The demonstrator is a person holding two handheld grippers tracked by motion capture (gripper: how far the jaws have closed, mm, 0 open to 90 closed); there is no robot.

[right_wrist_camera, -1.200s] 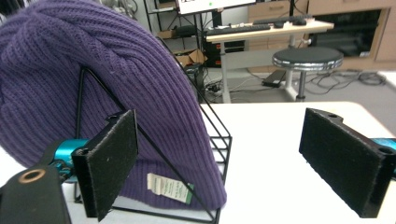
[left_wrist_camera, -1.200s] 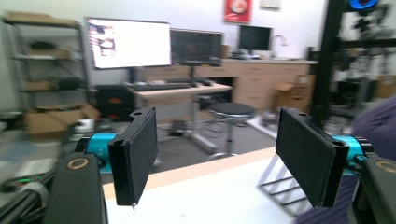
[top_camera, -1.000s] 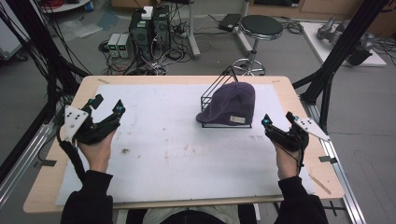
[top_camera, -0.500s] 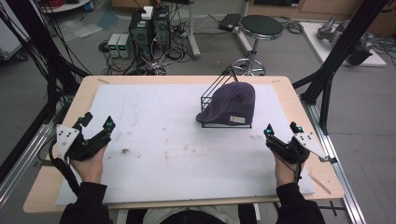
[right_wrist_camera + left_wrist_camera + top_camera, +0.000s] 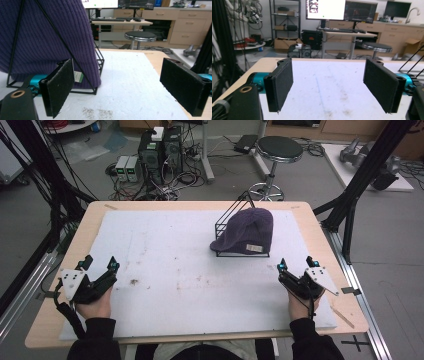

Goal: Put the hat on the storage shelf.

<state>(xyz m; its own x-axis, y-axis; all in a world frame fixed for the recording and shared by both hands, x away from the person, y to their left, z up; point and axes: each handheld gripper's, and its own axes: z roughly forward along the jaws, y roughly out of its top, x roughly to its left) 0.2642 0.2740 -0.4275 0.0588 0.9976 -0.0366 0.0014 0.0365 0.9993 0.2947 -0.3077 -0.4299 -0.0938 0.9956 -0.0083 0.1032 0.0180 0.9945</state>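
Covering the wooden table (image 5: 320,245), a stained white mat (image 5: 165,265) lies beneath both wide-open, empty claws.

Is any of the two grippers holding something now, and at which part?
Nothing is held: left hand-held gripper and right hand-held gripper are both open and empty.

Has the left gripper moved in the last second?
Yes. The left gripper has pulled back toward the person and the table's left edge, farther from the hat on its rack, jaws open.
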